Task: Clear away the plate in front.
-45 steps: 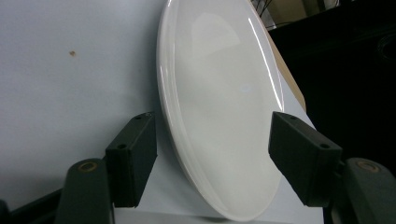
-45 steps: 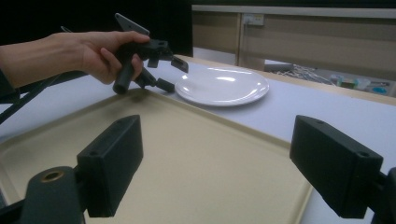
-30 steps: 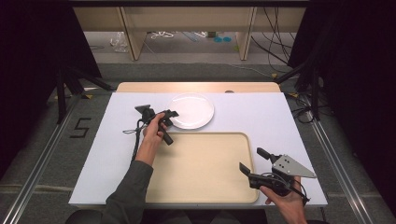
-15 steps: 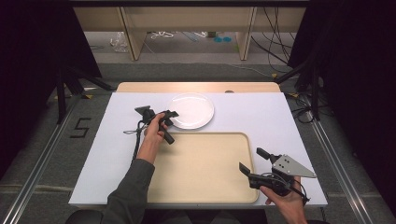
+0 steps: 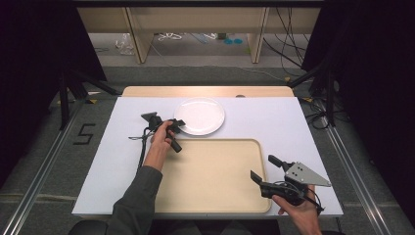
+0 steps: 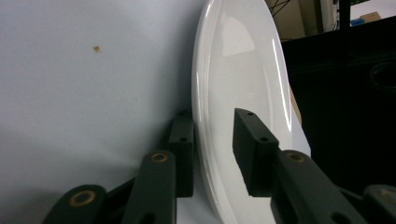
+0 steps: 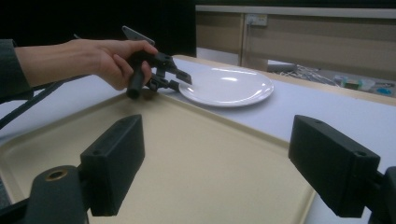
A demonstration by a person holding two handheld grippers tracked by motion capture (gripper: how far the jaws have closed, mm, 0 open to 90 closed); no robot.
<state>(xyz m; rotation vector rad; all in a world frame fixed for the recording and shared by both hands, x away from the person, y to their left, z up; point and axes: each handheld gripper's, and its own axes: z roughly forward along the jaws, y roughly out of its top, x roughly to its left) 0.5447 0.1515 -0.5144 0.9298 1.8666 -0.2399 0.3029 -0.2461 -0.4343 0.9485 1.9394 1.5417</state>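
Two grippers: my left gripper (image 6: 212, 154) straddles the white plate's (image 6: 243, 93) rim, jaws parted; my right gripper (image 7: 224, 163) gapes empty over the beige tray (image 7: 196, 158).

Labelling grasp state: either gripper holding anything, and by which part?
Nothing held yet. The left gripper has its jaws open astride the near rim of the white plate, a gap showing. The right gripper is open over the tray.

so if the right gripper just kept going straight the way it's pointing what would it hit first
Probably nothing at first: the right gripper, jaws open, points across the bare beige tray. Farther along that line sit the white plate and the left gripper at its rim; depth is unclear.
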